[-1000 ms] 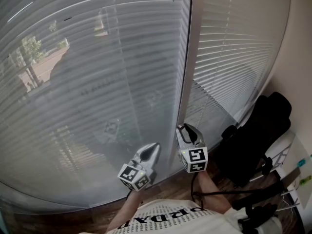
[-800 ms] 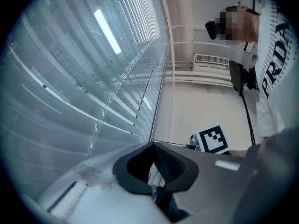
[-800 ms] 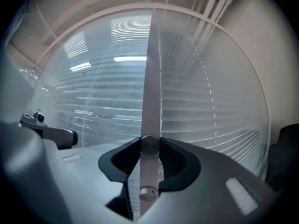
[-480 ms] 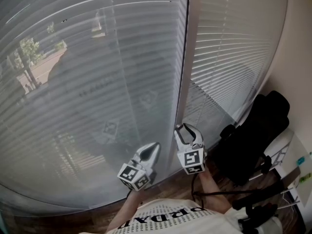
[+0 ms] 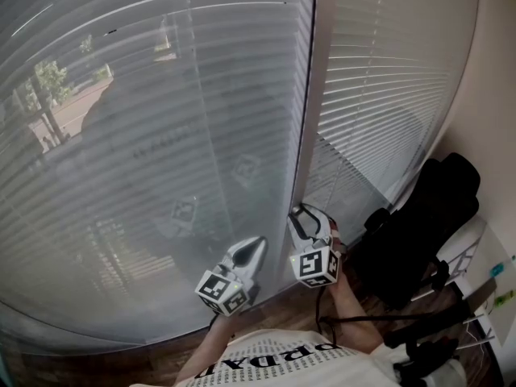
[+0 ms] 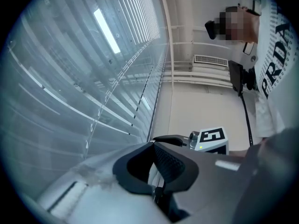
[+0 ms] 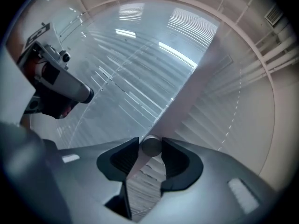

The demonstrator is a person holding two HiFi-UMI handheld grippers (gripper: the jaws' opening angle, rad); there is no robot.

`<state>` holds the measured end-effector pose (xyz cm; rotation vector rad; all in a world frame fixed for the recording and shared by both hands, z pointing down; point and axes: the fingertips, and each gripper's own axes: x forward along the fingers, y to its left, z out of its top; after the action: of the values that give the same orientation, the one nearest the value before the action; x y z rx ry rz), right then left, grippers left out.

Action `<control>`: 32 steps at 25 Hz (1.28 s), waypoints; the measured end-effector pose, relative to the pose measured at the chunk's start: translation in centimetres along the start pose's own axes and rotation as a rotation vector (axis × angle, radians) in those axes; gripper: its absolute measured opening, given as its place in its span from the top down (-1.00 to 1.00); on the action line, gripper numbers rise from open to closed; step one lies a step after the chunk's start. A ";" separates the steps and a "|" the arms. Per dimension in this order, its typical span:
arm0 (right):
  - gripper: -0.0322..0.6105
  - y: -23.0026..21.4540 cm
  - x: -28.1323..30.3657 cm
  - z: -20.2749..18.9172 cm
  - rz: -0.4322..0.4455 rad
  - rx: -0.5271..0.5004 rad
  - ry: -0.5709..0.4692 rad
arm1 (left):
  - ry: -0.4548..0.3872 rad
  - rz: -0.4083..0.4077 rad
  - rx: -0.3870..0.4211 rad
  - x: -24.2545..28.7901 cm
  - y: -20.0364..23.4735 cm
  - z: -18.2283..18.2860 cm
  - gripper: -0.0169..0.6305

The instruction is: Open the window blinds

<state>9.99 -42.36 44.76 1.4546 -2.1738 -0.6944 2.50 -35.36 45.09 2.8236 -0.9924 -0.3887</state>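
Note:
Grey slatted blinds (image 5: pixel 161 135) cover the big window, with a second panel (image 5: pixel 379 95) right of the pale upright frame (image 5: pixel 310 119). My right gripper (image 5: pixel 305 216) sits at the foot of that frame. In the right gripper view the grey round end of the tilt wand (image 7: pixel 151 146) stands between its jaws (image 7: pixel 151 149), which are opening, and the pads no longer squeeze it. My left gripper (image 5: pixel 256 244) hangs low, left of the right one, close to the slats. Its jaws (image 6: pixel 153 146) meet at the tips with nothing in them.
A black office chair (image 5: pixel 419 232) stands right of the right gripper, near the wall. Dark cables run across the wooden floor (image 5: pixel 282 305) under it. A white shelf edge (image 5: pixel 484 256) shows at the far right. The person's printed white shirt fills the bottom edge.
The right gripper has rolled in place, its marker cube turning and dropping slightly. The left gripper and the blinds look the same.

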 end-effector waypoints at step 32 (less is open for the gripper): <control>0.46 -0.8 -0.6 -0.1 -0.013 0.219 -0.022 | -0.005 0.002 0.001 -0.4 0.2 0.6 0.96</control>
<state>10.84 -42.04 44.27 1.5759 -2.3192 -0.4900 1.96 -35.29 44.66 2.8230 -0.9969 -0.3951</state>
